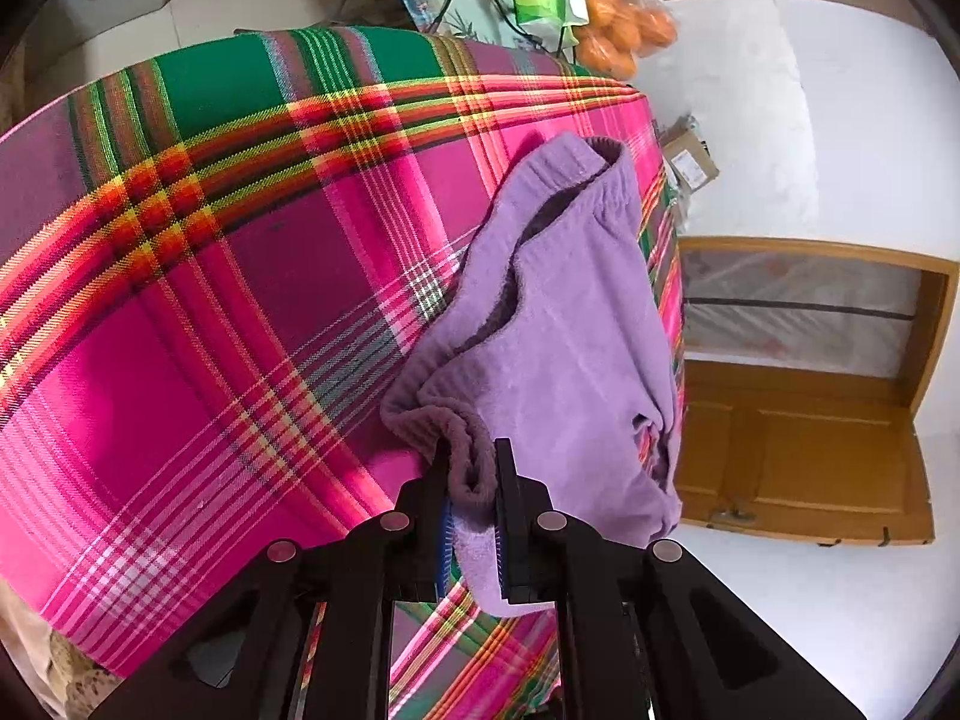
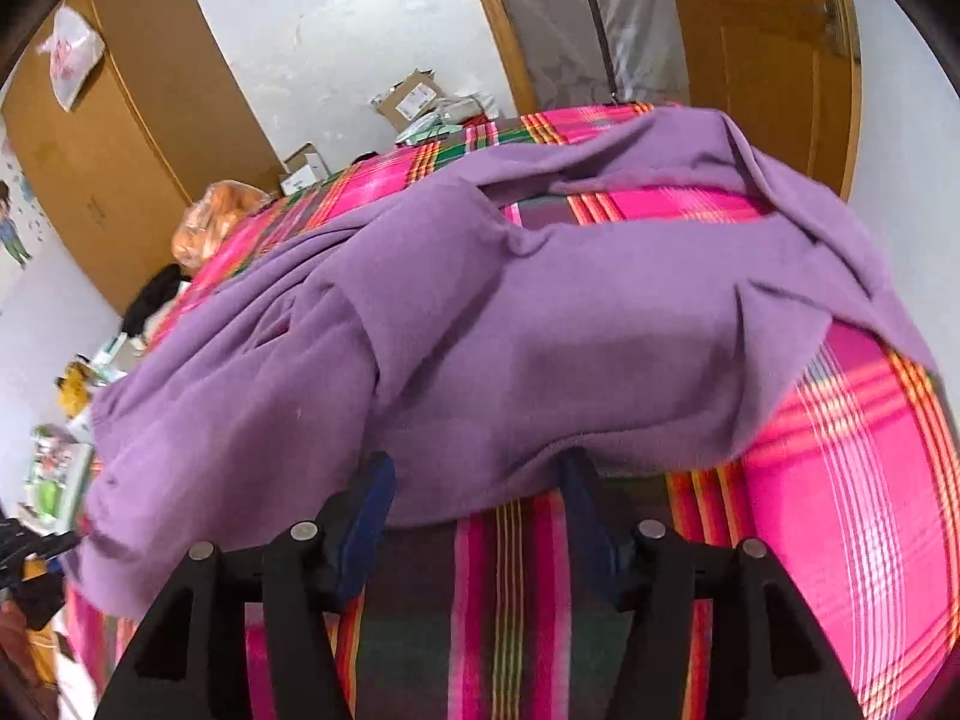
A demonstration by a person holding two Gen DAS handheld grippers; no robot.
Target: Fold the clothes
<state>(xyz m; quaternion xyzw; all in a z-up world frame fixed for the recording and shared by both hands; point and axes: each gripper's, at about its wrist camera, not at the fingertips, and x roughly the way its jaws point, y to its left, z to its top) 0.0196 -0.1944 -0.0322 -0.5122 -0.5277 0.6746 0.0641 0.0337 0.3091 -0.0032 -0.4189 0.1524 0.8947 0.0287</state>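
Risks first. The left tool (image 1: 474, 474) has only a bunched ribbed hem of the purple garment (image 1: 558, 324) pinched, a small bite near the fingertips. Any sharp pull, and I'd expect the knit to slide out and the fold to collapse. The right tool (image 2: 477, 474) isn't gripping anything, so the garment's whole weight hangs off one side; lifting now would likely skew and twist it. The garment also lies close to the edge of the plaid-covered table (image 1: 198, 276), so a drag that way could drop it off. The plaid cloth itself could get snagged along with the hem.

Tool state:
- Left: jaws narrow, clamped on the ribbed edge, fabric bulging between the fingers.
- Right: jaws wide, fingertips at the near edge of the purple garment (image 2: 540, 324), tips just under or touching the fabric; can't tell which. Nothing held.

The garment is spread and wrinkled across the table, not folded flat yet. The right-wrist view is motion-blurred.
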